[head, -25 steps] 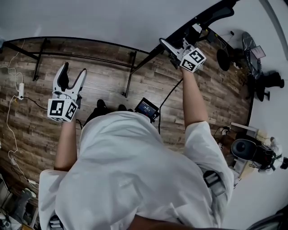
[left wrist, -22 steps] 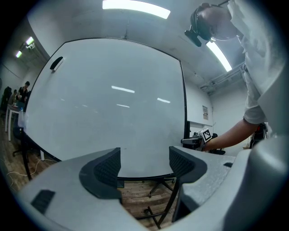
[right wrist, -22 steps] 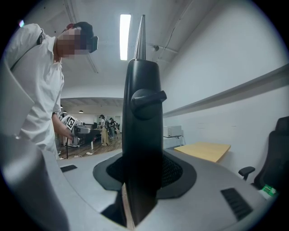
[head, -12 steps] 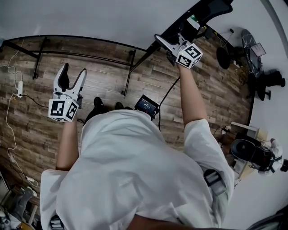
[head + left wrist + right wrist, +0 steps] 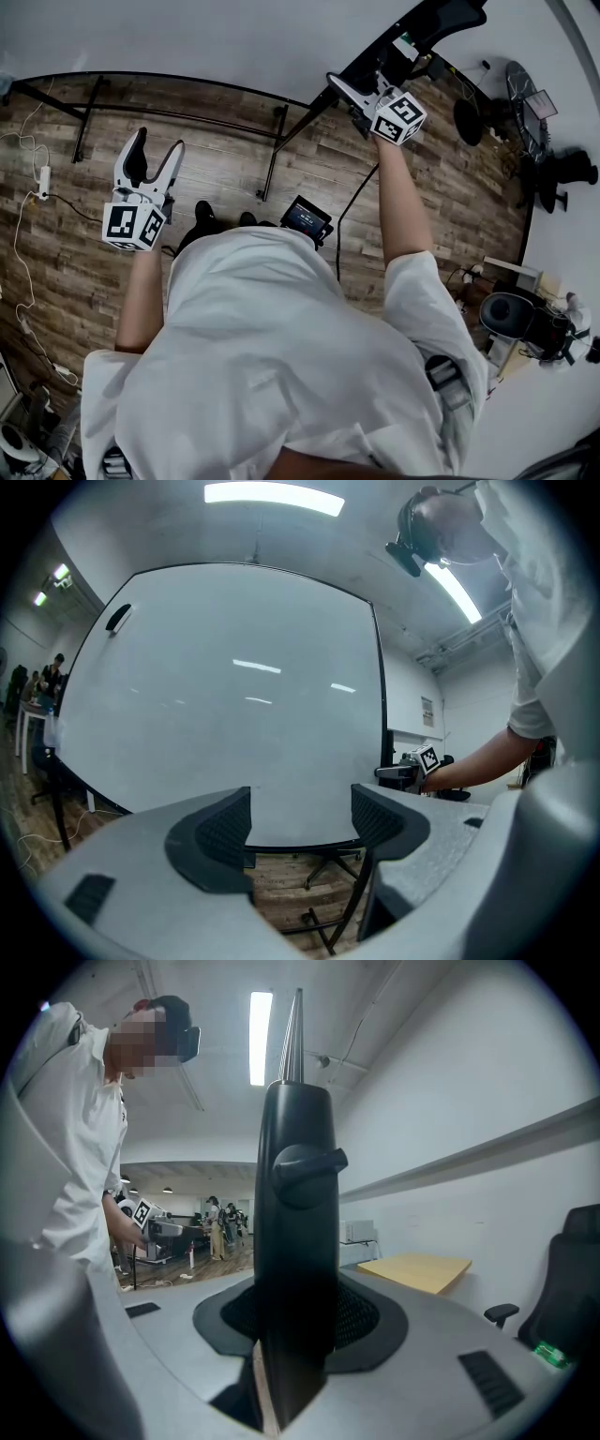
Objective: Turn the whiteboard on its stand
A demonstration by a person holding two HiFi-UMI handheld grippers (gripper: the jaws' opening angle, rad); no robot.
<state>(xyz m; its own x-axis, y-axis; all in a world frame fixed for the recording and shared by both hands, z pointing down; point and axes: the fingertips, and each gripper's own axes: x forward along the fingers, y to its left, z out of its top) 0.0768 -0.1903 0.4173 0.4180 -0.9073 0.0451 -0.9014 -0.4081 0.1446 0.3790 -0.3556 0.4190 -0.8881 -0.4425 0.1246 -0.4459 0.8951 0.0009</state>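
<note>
The whiteboard (image 5: 216, 37) fills the top of the head view as a wide white face with a thin black frame. Its stand (image 5: 272, 150) has black legs on the wood floor. My right gripper (image 5: 349, 92) is shut on the board's black side edge (image 5: 295, 1241), which stands upright between the pads in the right gripper view. My left gripper (image 5: 156, 142) hangs open in front of the board's face (image 5: 234, 686), apart from it, with nothing between its fingers. From the left gripper view the right gripper (image 5: 412, 769) shows at the board's right edge.
A small screen device (image 5: 307, 220) lies on the floor by the person's feet. A power strip with cables (image 5: 42, 183) is at the left. Office chairs and gear (image 5: 525, 122) crowd the right side. A wooden tabletop (image 5: 417, 1269) and a chair (image 5: 572, 1279) stand beyond the board.
The right gripper, still clamped on the board's edge, has shifted slightly, and the edge moved with it. The left gripper has barely moved.
</note>
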